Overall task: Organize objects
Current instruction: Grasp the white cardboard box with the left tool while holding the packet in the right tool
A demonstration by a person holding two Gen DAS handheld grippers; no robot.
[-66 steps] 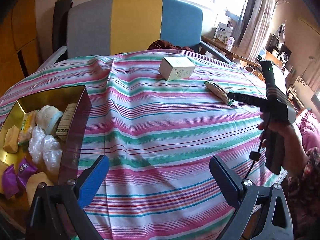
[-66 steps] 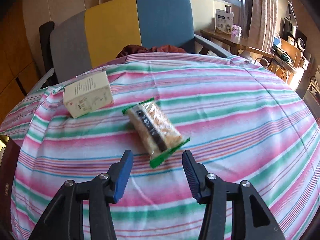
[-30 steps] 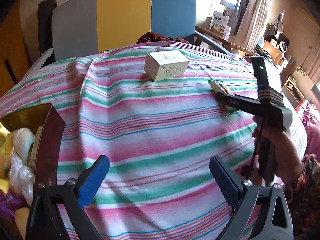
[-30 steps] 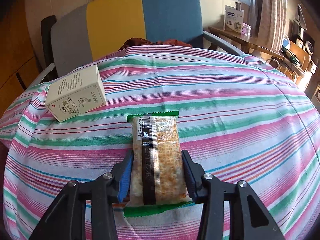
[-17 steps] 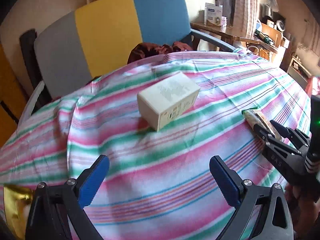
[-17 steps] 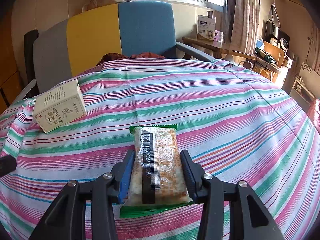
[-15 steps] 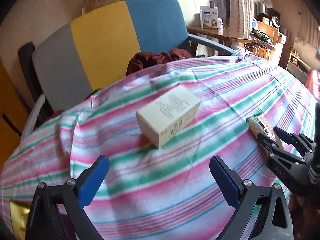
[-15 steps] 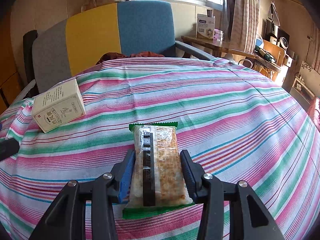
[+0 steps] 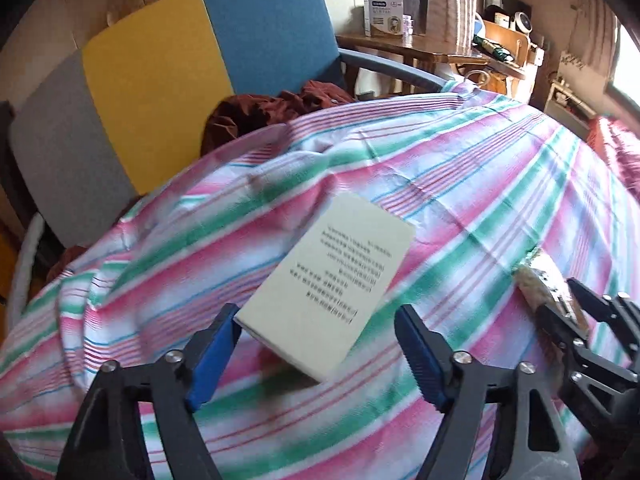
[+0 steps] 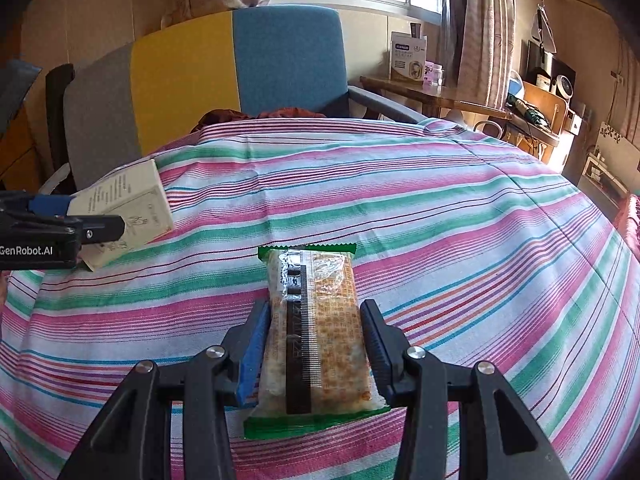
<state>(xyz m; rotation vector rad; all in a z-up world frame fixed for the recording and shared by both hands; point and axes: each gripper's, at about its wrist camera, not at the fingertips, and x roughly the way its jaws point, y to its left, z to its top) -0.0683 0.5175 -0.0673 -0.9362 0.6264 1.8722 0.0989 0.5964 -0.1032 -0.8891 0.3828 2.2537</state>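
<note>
A cream box [image 9: 340, 280] with printed text lies on the striped tablecloth [image 9: 460, 184], one corner tilted up. My left gripper [image 9: 316, 320] straddles its near end and its jaws are closing. The left pad touches a box corner, while the right pad still stands off it. The right wrist view shows this box [image 10: 132, 196] and the left gripper [image 10: 80, 220] at the left edge. My right gripper [image 10: 315, 308] is shut on a cracker packet [image 10: 320, 280] with green ends, held lengthwise. That packet [image 9: 540, 284] and the right gripper [image 9: 576, 320] appear at the right of the left wrist view.
A chair [image 10: 240, 60] with grey, yellow and blue panels stands behind the table, with a dark red cloth [image 9: 272, 108] on its seat. A wooden side table [image 10: 420, 92] carrying a white carton stands far right. The tablecloth [image 10: 440, 220] drops away at the edges.
My left gripper swung from the golden tin across the table to the cream box and its jaws narrowed around it. The right gripper closed on the packet earlier and has stayed put.
</note>
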